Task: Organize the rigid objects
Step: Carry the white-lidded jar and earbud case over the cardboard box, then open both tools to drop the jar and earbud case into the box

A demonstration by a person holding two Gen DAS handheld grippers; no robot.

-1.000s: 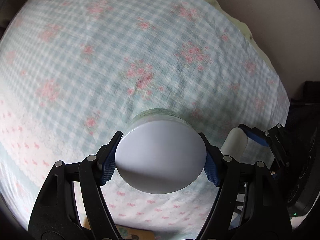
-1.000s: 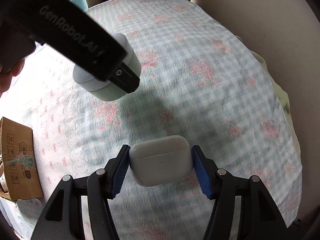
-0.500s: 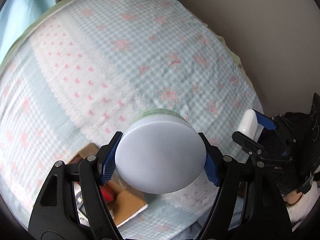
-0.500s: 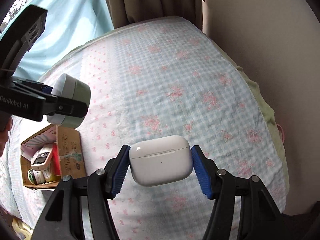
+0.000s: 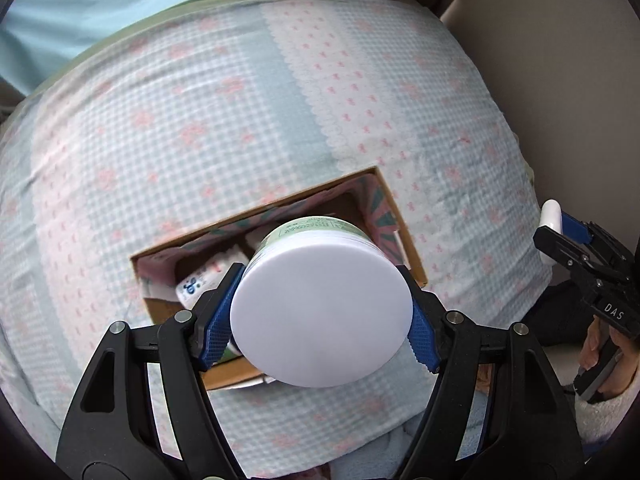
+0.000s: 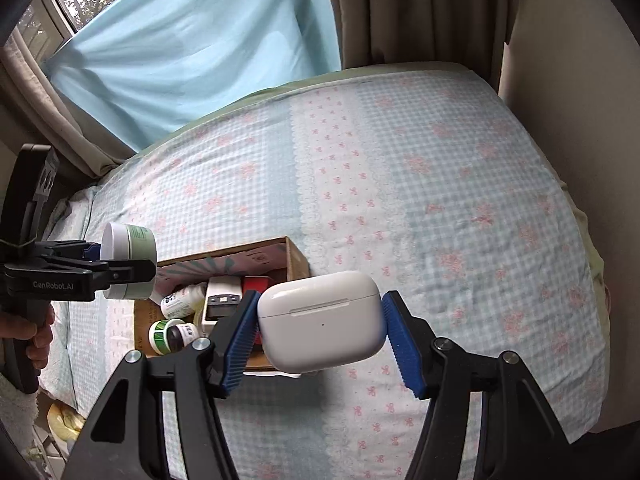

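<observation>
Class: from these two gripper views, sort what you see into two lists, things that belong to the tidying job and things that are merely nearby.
Part of the job:
- white-lidded jar, held in the left gripper
- white earbud case, held in the right gripper
- cardboard box with small bottles inside

Merely nearby:
- gingham bedspread
- blue curtain
- brown curtain

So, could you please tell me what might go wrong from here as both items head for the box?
The cardboard box already holds bottles, so the jar could land on them and tip. The earbud case is smooth and rounded; it might slip from the right gripper.
</observation>
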